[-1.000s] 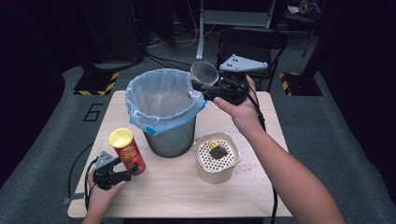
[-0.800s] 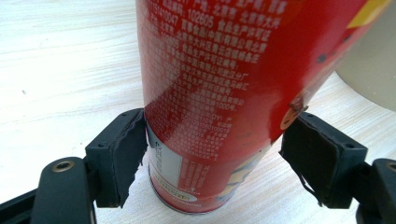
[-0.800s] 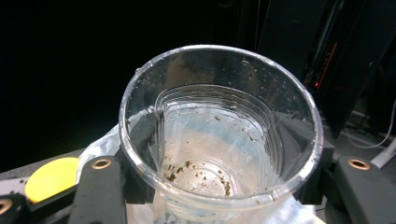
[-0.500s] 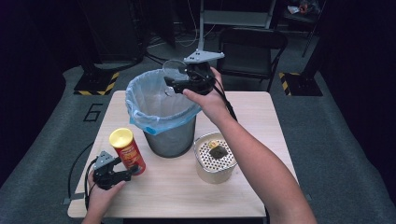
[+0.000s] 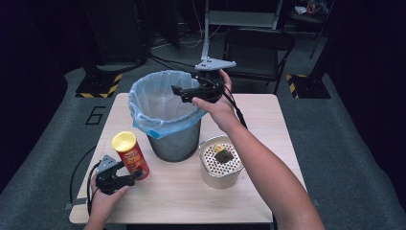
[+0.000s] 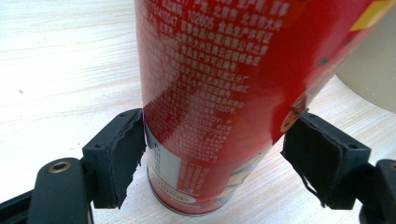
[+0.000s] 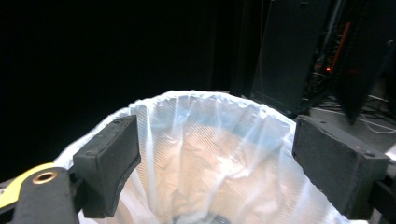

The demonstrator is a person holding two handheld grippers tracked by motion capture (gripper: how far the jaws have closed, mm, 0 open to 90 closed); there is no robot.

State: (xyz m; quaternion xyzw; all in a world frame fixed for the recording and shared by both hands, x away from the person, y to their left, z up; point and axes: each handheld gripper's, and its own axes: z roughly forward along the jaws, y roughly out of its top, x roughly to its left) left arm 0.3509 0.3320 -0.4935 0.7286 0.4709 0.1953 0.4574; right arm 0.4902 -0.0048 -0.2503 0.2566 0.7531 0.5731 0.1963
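The tall red cardboard crisp tube with the yellow plastic lid (image 5: 130,154) stands upright at the lower left of the high view, on my pale wooden counter (image 5: 268,115), just beside the grey metal bin lined with a pale blue plastic bag (image 5: 163,112). My left tongs (image 6: 212,156) are around its lower part: in the left gripper view one pad (image 6: 123,156) touches the printed wall and the other sits at the opposite side, so I judge them clamped on the tube, low down. I expect the tube to be light and fairly stiff, with a glossy skin that could slip and a wall that would dent under hard pressure. Held so near the base it may tip when lifted; a grip nearer the middle would carry it more steadily.

My right tongs (image 5: 184,92) hang over the bin's mouth at the upper middle of the high view, jaws apart and empty, and the right gripper view looks down between them into the crinkled liner.

At the lower right of the bin stands a round cream tin with a perforated top (image 5: 220,160), a small dark lump lying on it. The counter is smooth, flat wood. Around it lies grey carpet, a black folding chair (image 5: 258,45) behind, and dark equipment in a dim room.
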